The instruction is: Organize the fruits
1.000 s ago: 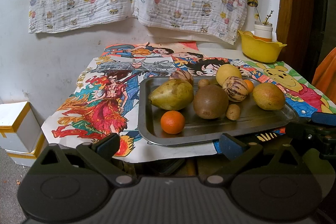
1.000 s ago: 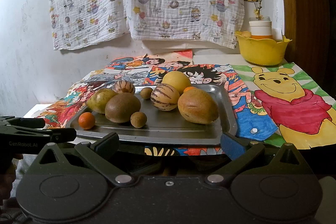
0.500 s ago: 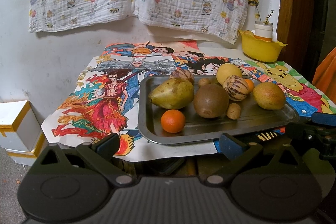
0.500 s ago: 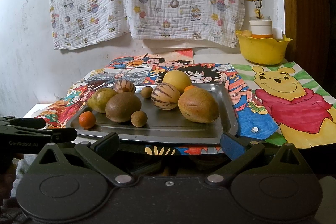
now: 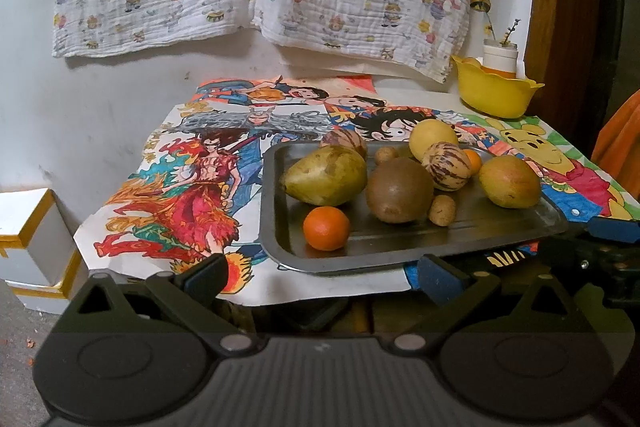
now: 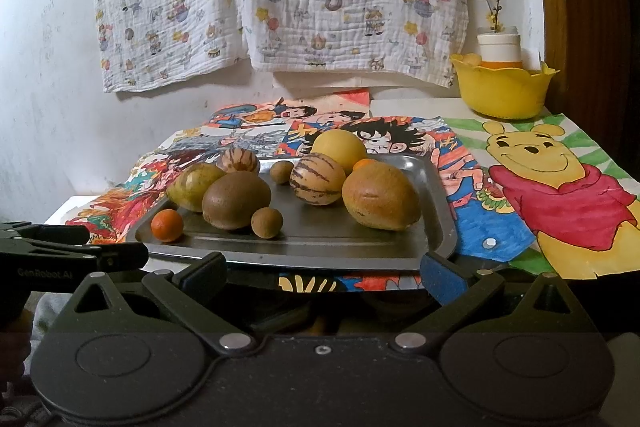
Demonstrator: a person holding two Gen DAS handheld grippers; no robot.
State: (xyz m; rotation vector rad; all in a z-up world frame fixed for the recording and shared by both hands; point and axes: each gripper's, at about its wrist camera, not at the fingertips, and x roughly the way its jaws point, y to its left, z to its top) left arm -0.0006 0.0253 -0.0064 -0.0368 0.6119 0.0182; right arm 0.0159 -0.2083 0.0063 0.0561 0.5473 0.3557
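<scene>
While both the left tool (image 5: 322, 273) and right tool (image 6: 324, 269) hang spread wide and empty, fruit fills the tray (image 6: 434, 203) on the desk (image 6: 404, 105)

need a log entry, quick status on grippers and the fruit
Left gripper and right gripper open, empty, short of tray. Fruit all on tray, small orange nearest left. Nothing in the way.

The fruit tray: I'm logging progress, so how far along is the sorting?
Nothing looks done: every visible fruit, including the small orange and the kiwi, sits on the metal tray. Nothing is in hand: the left gripper and right gripper are open, short of the tray. All the sorting is left, perhaps into the yellow bowl.
</scene>
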